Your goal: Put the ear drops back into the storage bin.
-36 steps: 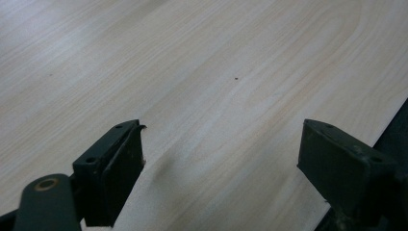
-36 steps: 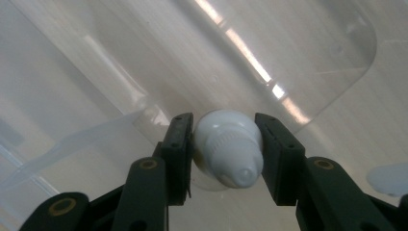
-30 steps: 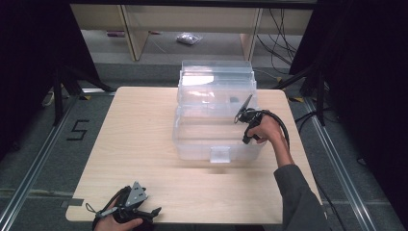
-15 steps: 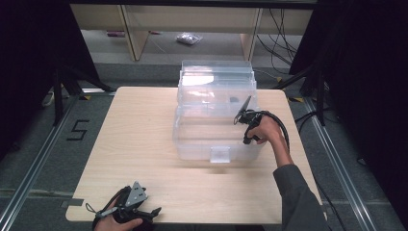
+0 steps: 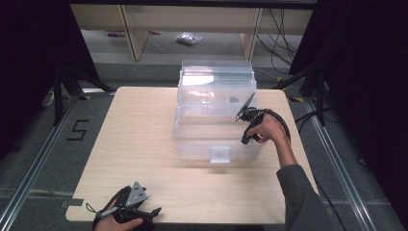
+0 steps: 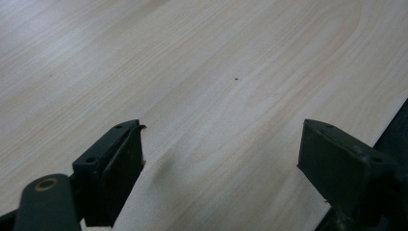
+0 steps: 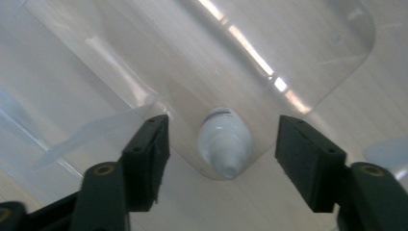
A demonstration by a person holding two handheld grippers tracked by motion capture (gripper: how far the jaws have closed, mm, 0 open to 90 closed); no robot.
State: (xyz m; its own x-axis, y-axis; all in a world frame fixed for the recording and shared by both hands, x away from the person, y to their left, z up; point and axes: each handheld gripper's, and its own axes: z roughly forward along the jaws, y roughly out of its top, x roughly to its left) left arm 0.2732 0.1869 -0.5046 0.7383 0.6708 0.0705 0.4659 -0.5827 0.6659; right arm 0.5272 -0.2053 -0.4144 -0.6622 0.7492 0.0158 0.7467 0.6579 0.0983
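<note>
A clear plastic storage box (image 5: 192, 144) with its lid raised stands on the wooden table (image 5: 139, 125), right of centre. My right gripper (image 5: 245, 137) reaches over the box's right side, held by a hand. In the right gripper view its jaws stand open (image 7: 223, 126) around a small white dropper bottle (image 7: 224, 142) on the box floor, nozzle pointing up at the camera, neither jaw touching it. My left gripper (image 5: 146, 214) rests at the table's front left edge. Its jaws (image 6: 221, 127) are open over bare wood with nothing between them.
The box's open lid (image 5: 216, 82) stands up at the back. Behind the table is a shelf unit (image 5: 134, 29) with a small bag (image 5: 188, 38) on the floor. Black stands (image 5: 62, 82) flank the table and cables (image 5: 288, 130) trail at the right.
</note>
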